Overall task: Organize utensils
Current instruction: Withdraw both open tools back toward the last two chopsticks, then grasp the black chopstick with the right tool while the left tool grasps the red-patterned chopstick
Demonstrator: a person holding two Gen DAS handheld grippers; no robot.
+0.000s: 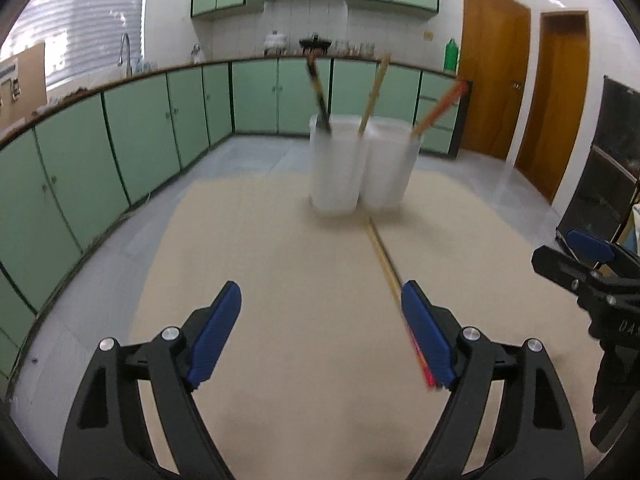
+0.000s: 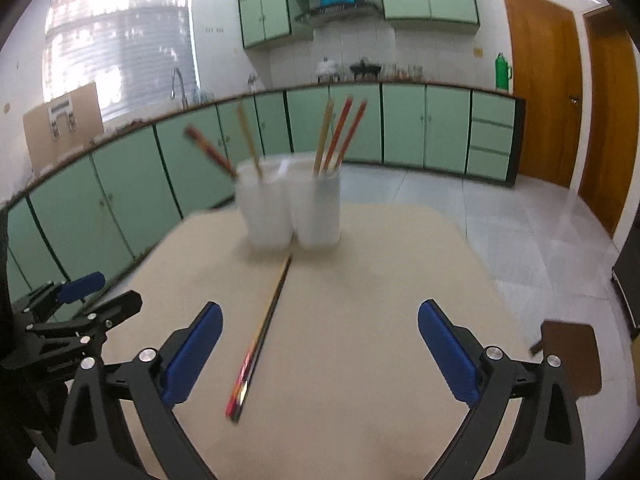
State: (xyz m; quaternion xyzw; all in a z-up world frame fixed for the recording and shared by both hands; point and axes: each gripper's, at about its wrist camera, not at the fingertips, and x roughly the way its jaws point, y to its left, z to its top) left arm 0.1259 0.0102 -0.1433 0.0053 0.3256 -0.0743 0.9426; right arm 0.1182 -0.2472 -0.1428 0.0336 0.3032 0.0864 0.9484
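Chopsticks (image 2: 262, 338) are lying on the bench (image 2: 360, 360) between your right gripper's (image 2: 320, 348) spread fingers, untouched; only your left gripper's (image 1: 321, 332) view, also spread and empty, is hiding them behind its right finger (image 1: 428, 340).

Two translucent white containers (image 2: 266, 206) (image 2: 318, 208) stood side by side, touching or nearly so, toward the far edge of the beige table (image 2: 360, 280). In the right wrist view five chopsticks rose from them: two in the left container (image 2: 210, 152) (image 2: 249, 140), three in the right one (image 2: 324, 136) (image 2: 339, 132) (image 2: 354, 132). The left wrist view showed only three sticks standing in them, blurred. One pair of chopsticks (image 2: 264, 332) lay flat on the table in front of the containers, its two sticks pressed together. Two grippers were in view, the right gripper (image 2: 320, 352) and the left gripper (image 1: 322, 334), each with two blue pads, four in all
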